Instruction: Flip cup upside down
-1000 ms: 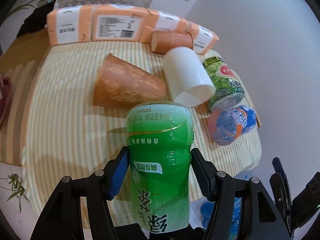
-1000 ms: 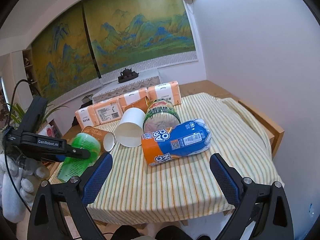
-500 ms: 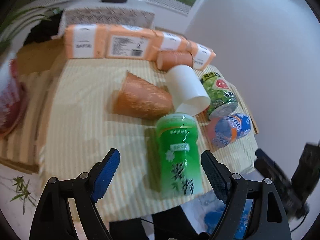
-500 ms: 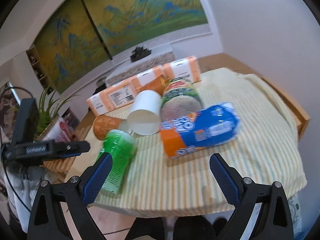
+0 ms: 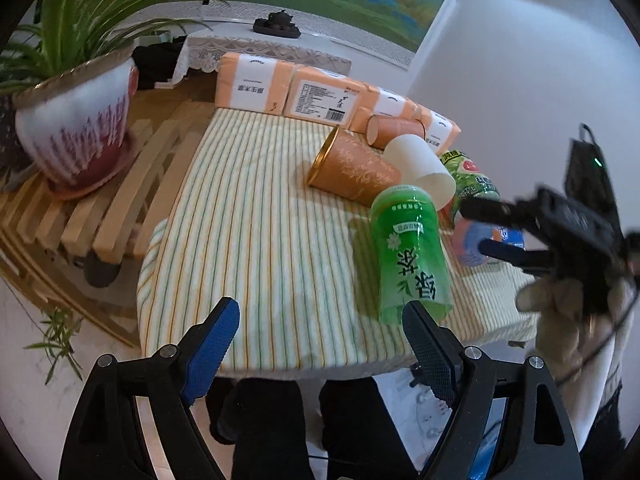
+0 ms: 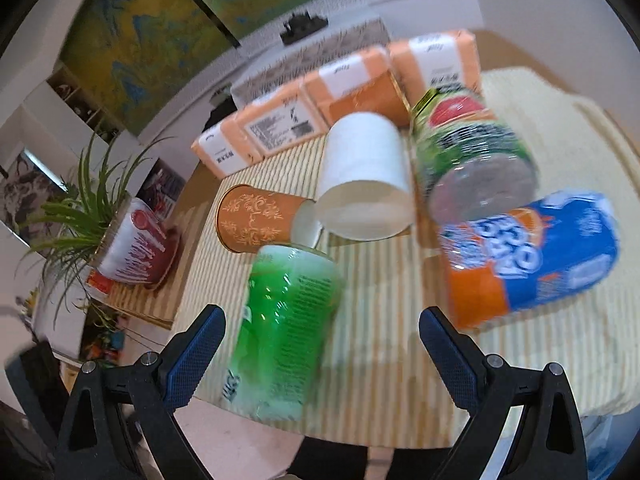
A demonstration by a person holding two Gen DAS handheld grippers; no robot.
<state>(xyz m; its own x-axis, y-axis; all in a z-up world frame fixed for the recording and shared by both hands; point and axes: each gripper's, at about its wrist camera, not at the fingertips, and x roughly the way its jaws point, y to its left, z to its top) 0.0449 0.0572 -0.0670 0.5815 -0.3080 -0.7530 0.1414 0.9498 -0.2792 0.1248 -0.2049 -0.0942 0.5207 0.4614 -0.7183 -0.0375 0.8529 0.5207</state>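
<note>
A green tea cup (image 5: pixel 408 250) stands upside down near the front edge of the striped tablecloth (image 5: pixel 260 220); it also shows in the right wrist view (image 6: pixel 284 332). My left gripper (image 5: pixel 320 344) is open and empty, pulled back from the table edge. My right gripper (image 6: pixel 320 352) is open and empty, close to the green cup; it shows at the right of the left wrist view (image 5: pixel 492 232). An orange patterned cup (image 5: pixel 352 168), a white cup (image 5: pixel 420 164), a watermelon-print cup (image 6: pixel 468 152) and a blue-orange cup (image 6: pixel 528 256) lie on their sides.
Several orange tissue packs (image 5: pixel 320 96) line the back of the table. Another orange cup (image 5: pixel 396 130) lies against them. A potted plant (image 5: pixel 76 128) stands on a slatted wooden bench at the left. A white wall is at the right.
My left gripper let go of the green cup, left it on the cloth and drew back. My right gripper moved in toward the cups.
</note>
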